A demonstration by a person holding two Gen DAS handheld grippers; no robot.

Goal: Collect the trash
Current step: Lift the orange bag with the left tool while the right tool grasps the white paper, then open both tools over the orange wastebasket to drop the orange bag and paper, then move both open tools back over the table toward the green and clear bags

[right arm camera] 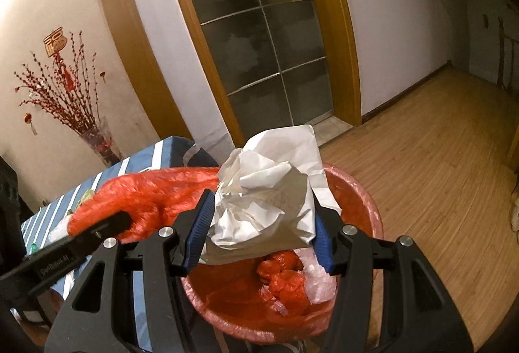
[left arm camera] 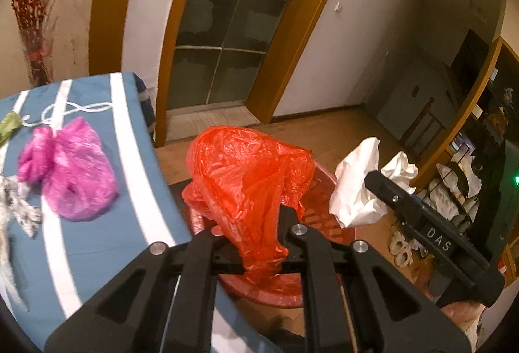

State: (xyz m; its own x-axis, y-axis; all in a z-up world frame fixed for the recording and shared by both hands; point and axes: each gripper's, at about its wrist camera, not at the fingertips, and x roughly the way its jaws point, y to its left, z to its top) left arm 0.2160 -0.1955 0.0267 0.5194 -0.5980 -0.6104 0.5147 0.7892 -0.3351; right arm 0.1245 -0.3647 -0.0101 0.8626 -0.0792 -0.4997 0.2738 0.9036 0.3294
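Note:
In the left wrist view my left gripper (left arm camera: pixel 256 229) is shut on a crumpled red plastic bag (left arm camera: pixel 246 171), held over the red bin (left arm camera: pixel 324 223) that stands on the floor beside the table. My right gripper (right arm camera: pixel 261 207) is shut on a wad of white paper (right arm camera: pixel 269 190), its blue pads pressing both sides, right above the bin's pink-lined rim (right arm camera: pixel 366 203). Red bags and clear plastic lie inside the bin. Each view shows the other gripper: the right one (left arm camera: pixel 373 190) with the paper (left arm camera: pixel 356 187), the left one (right arm camera: pixel 123 220) with the red bag (right arm camera: pixel 155 190).
The table with a blue and white striped cloth (left arm camera: pixel 136 190) carries a magenta plastic bag (left arm camera: pixel 71 171), a white string (left arm camera: pixel 78 109), a green scrap (left arm camera: pixel 9 126) and a grey crumpled piece (left arm camera: pixel 22 210). A vase of red branches (right arm camera: pixel 97 139) stands behind it. Wooden floor (right arm camera: pixel 438 158) lies to the right.

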